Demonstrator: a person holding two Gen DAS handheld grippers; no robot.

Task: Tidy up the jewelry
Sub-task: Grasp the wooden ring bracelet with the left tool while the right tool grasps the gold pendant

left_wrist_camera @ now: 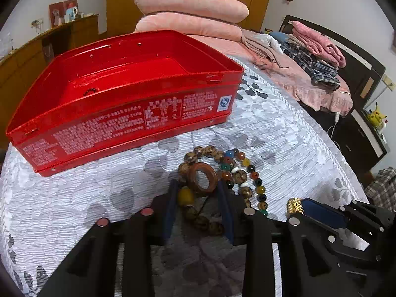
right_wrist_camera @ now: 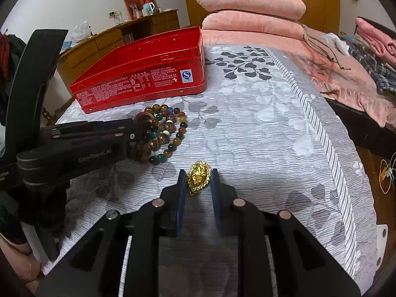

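An open red tin box (left_wrist_camera: pixel 128 104) stands on the grey leaf-patterned bedspread; it also shows in the right wrist view (right_wrist_camera: pixel 143 76). A brown wooden ring (left_wrist_camera: pixel 203 177) lies on a pile of bead bracelets (left_wrist_camera: pixel 237 170). My left gripper (left_wrist_camera: pixel 198 185) straddles the ring with its blue fingers on either side, resting on the beads. My right gripper (right_wrist_camera: pixel 198 173) has its blue fingers on both sides of a gold pendant (right_wrist_camera: pixel 198 176) lying on the bedspread. The pendant's end shows in the left wrist view (left_wrist_camera: pixel 294 205).
Stacked pink pillows (right_wrist_camera: pixel 250 7) lie beyond the box. Folded clothes (left_wrist_camera: pixel 314 49) sit on the bed at the right. A wooden dresser (right_wrist_camera: pixel 118 37) stands by the far wall. The bed edge (right_wrist_camera: pixel 346 148) drops off at the right.
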